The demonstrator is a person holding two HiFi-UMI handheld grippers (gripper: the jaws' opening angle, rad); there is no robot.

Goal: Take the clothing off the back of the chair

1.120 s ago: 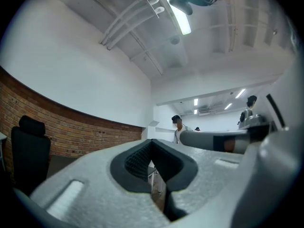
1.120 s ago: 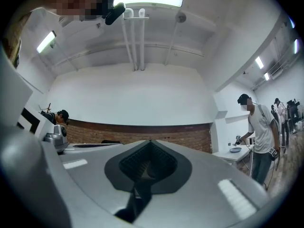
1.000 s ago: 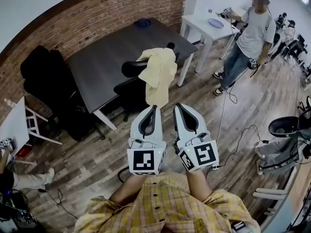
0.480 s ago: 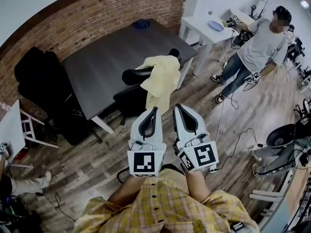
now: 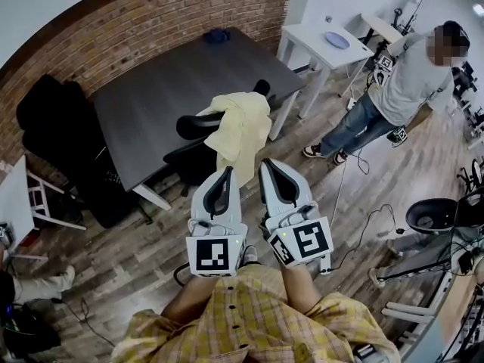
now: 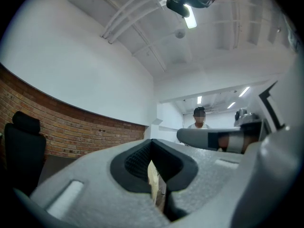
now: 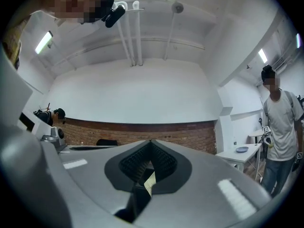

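The yellow clothing (image 5: pixel 243 127) hangs over the back of a black chair (image 5: pixel 189 156), covering the right part of the backrest and falling down behind the seat. Its lower edge ends at 12 o'clock from the two tools, close to their tips in the head view.

The chair is pushed up to a dark surface (image 5: pixel 166 82), which lies at 11 o'clock from it. A small dark blue thing (image 5: pixel 218 35) sits at that surface's far edge, against the brick wall (image 5: pixel 113 32).

The left tool (image 5: pixel 227 174) and the right tool (image 5: pixel 267 166) are held side by side, pointing at the clothing. Each has its jaws together with nothing between the pads. In both gripper views a thin strip of the yellow cloth shows through the slit below the closed tips, lying beyond the jaws.

At 2 o'clock from the chair stands a white surface (image 5: pixel 314 40) with a blue plate (image 5: pixel 337 40) on it. A person (image 5: pixel 404 82) in a grey shirt and jeans stands on the wooden floor (image 5: pixel 136 255) at 3 o'clock from it.
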